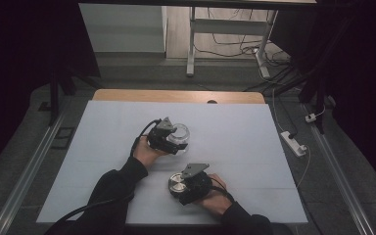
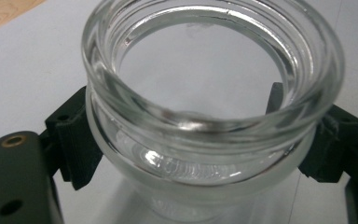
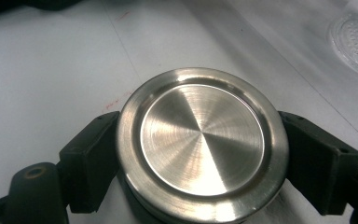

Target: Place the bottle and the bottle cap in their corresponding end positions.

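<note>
Glass jar [image 1: 180,135] stands upright, mouth open, on the white counter [image 1: 235,132] near its middle, pinched at the sides just below its rim by the left hand-held gripper [image 1: 169,138]; in the left gripper view both black jaws press against the jar [image 2: 205,140] from either side. Nearer and slightly to the right, the steel lid [image 1: 177,183] lies flat on the counter, clamped across its edge by the right hand-held gripper [image 1: 188,186]. In the right gripper view the lid [image 3: 202,140] sits between the two jaws, which touch its rim. Jar and lid are apart.
</note>
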{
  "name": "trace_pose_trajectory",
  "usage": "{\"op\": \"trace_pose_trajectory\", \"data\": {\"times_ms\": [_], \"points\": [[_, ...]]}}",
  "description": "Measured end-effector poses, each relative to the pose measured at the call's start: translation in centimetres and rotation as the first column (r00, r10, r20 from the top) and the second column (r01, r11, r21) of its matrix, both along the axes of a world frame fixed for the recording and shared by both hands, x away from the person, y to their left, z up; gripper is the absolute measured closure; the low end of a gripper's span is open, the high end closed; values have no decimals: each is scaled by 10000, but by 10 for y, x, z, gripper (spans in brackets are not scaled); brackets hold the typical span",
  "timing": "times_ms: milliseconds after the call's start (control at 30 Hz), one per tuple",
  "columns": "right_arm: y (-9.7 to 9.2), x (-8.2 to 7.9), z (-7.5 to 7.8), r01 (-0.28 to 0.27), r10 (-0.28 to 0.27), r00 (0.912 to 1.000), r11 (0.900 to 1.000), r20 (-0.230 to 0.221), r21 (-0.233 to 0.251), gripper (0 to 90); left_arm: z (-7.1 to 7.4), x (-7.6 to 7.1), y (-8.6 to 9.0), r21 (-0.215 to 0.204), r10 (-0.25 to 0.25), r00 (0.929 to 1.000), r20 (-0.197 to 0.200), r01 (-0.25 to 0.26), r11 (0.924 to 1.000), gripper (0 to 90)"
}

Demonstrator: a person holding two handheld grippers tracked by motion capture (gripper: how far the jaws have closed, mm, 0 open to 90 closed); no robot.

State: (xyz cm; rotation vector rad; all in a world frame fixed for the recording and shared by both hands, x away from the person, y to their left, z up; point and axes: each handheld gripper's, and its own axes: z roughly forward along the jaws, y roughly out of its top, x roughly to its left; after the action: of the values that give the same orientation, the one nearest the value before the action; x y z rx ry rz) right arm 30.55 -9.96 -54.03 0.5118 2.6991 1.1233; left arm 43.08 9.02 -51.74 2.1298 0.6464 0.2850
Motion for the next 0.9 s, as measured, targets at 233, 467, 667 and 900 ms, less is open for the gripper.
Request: {"op": "trace_pose_trajectory", "data": {"times_ms": [233, 467, 667, 900], "points": [[1, 0, 1, 154, -153, 9998, 9999, -128, 31, 152, 1, 1, 0, -104, 73, 9997, -226, -76, 9999, 147], [-1, -1, 9, 214, -209, 9997, 9990, -148, 394, 111, 5, -2, 4, -148, 268, 9984, -502, -275, 9995, 100], [-5, 0, 12, 285, -264, 9992, 9969, -297, 731, 89, 9, -7, 7, 163, 452, 9986, -287, -447, 9989, 47], [-5, -4, 17, 150, -142, 9998, 9968, -111, 782, 82, 15, -13, 14, -111, 433, 9978, -495, -439, 9990, 28]]}}
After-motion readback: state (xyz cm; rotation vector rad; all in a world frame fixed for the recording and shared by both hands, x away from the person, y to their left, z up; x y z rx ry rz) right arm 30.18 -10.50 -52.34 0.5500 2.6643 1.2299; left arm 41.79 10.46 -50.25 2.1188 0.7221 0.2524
